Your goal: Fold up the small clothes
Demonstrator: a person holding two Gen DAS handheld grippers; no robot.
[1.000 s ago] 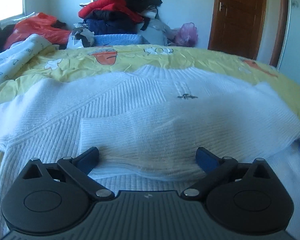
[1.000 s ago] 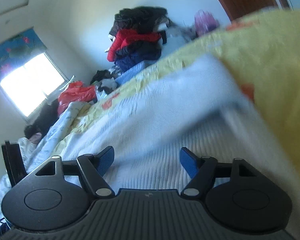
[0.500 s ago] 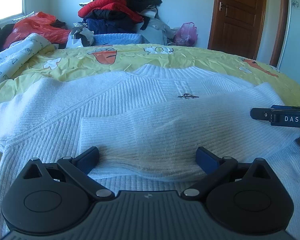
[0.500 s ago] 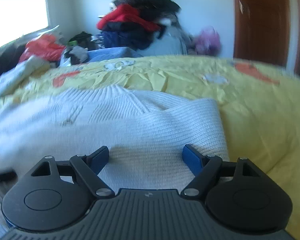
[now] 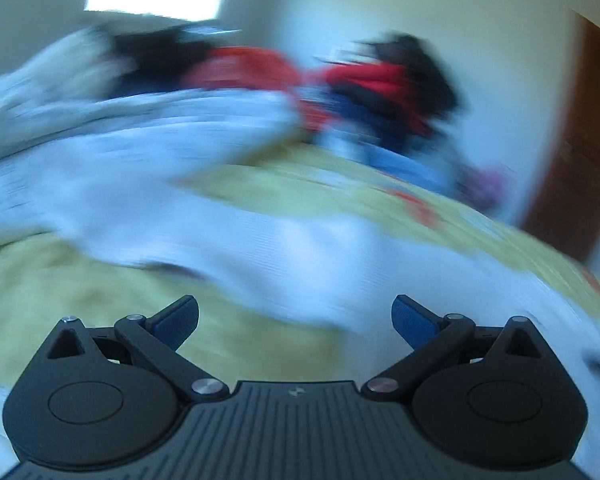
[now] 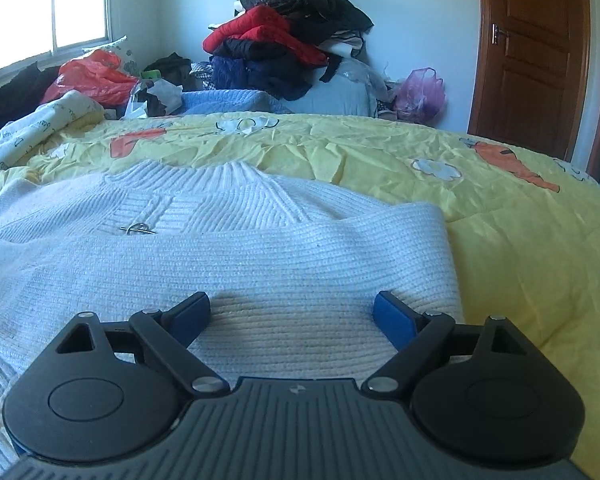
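Note:
A white ribbed knit sweater [image 6: 228,248] lies flat on the yellow printed bedsheet [image 6: 500,232], collar towards the far side, with one sleeve folded across its chest. My right gripper [image 6: 292,316] hovers just over the folded sleeve, its jaws opening, with nothing pinched between the blue pads. The left wrist view is heavily blurred by motion. There my left gripper [image 5: 296,320] stands open with nothing between its fingers, over the sweater's [image 5: 284,256] left edge and the sheet [image 5: 80,300].
A tall heap of red, black and navy clothes [image 6: 288,40] stands beyond the bed's far edge. Orange [image 6: 88,76] and purple [image 6: 420,92] plastic bags lie near it. A rolled white quilt [image 6: 32,132] rests far left. A brown door [image 6: 536,60] is at the right.
My left gripper has swept quickly to the left and rolled, off the sweater's middle towards its left side. My right gripper has levelled out over the folded sleeve and widened its jaws.

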